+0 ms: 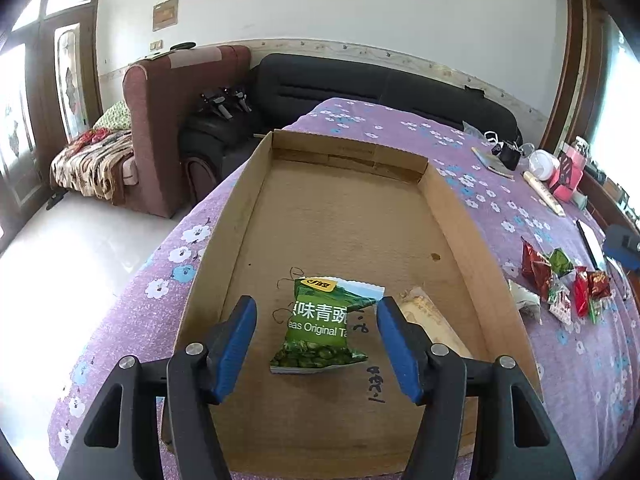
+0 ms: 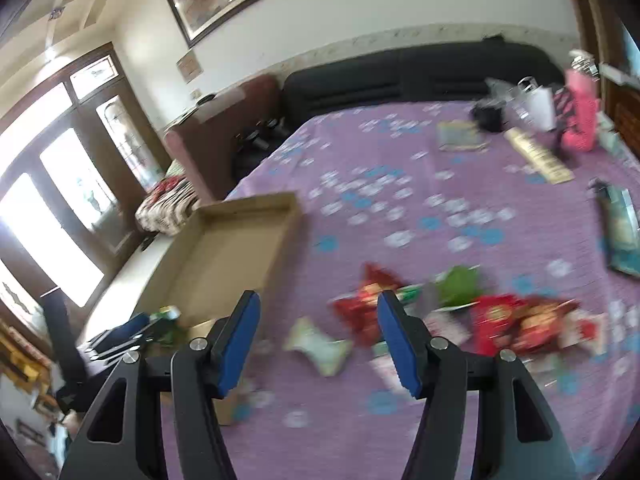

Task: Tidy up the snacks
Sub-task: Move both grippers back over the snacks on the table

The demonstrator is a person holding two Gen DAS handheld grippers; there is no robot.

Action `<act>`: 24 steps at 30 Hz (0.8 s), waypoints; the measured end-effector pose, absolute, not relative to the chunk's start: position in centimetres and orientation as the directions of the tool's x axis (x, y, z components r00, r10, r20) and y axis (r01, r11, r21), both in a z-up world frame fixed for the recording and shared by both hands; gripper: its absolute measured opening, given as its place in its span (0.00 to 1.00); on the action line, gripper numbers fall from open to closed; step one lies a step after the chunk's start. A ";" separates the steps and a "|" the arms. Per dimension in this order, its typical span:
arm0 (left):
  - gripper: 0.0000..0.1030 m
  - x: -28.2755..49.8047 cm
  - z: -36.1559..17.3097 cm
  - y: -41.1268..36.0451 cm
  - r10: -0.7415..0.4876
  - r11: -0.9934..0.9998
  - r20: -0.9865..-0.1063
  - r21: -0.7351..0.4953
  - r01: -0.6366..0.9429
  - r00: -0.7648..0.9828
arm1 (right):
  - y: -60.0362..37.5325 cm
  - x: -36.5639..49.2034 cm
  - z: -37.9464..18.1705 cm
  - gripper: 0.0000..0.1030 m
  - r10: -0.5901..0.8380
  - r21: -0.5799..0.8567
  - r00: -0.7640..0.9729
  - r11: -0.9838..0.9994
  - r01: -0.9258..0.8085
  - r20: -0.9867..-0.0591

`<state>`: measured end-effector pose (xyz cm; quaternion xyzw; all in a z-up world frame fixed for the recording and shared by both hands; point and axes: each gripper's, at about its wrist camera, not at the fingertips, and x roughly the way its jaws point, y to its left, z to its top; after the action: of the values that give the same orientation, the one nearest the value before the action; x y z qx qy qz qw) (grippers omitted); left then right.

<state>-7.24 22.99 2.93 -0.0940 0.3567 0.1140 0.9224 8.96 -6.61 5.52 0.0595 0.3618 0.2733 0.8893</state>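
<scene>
Left gripper (image 1: 316, 344) fingers spread, unpressed green pea packet (image 1: 324, 328) between; right gripper (image 2: 319, 340) fingers apart, empty.

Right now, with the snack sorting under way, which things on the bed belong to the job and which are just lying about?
Part of the job:
- cardboard tray
- green pea packet, lying in the tray
- loose snack packets on the bedspread
- left gripper, right gripper, both open

Just lying about:
- pink box
- white cup
- long flat box
</scene>
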 end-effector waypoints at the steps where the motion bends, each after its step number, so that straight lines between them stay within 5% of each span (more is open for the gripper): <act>1: 0.64 -7.2 3.0 22.8 0.153 0.957 -0.680 -0.079 -0.280 0.717 | -7.5 9.3 5.4 0.59 0.519 0.304 0.600 0.851 -0.428 -0.609; 8: 0.64 -7.2 5.6 19.7 0.155 0.971 -0.667 -0.034 -0.238 0.728 | -13.9 11.7 4.0 0.55 0.516 0.421 0.644 0.851 -0.313 -0.565; 12: 0.68 -6.5 8.0 15.9 0.046 0.990 -0.657 -0.070 -0.122 0.752 | -14.3 12.0 3.4 0.51 0.535 0.450 0.625 0.838 -0.307 -0.569; 18: 0.68 -2.8 7.2 9.3 -0.097 0.995 -0.734 -0.094 0.041 0.672 | -14.1 11.6 3.4 0.51 0.559 0.476 0.611 0.821 -0.315 -0.560; 24: 0.68 1.1 4.5 5.4 -0.046 0.999 -0.814 -0.027 0.041 0.579 | -15.0 11.4 3.8 0.51 0.565 0.502 0.626 0.811 -0.300 -0.538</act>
<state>1.07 5.44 4.53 -0.0026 0.4584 -0.0243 0.8884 11.38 -14.98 3.82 0.1855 0.3562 0.2450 0.8824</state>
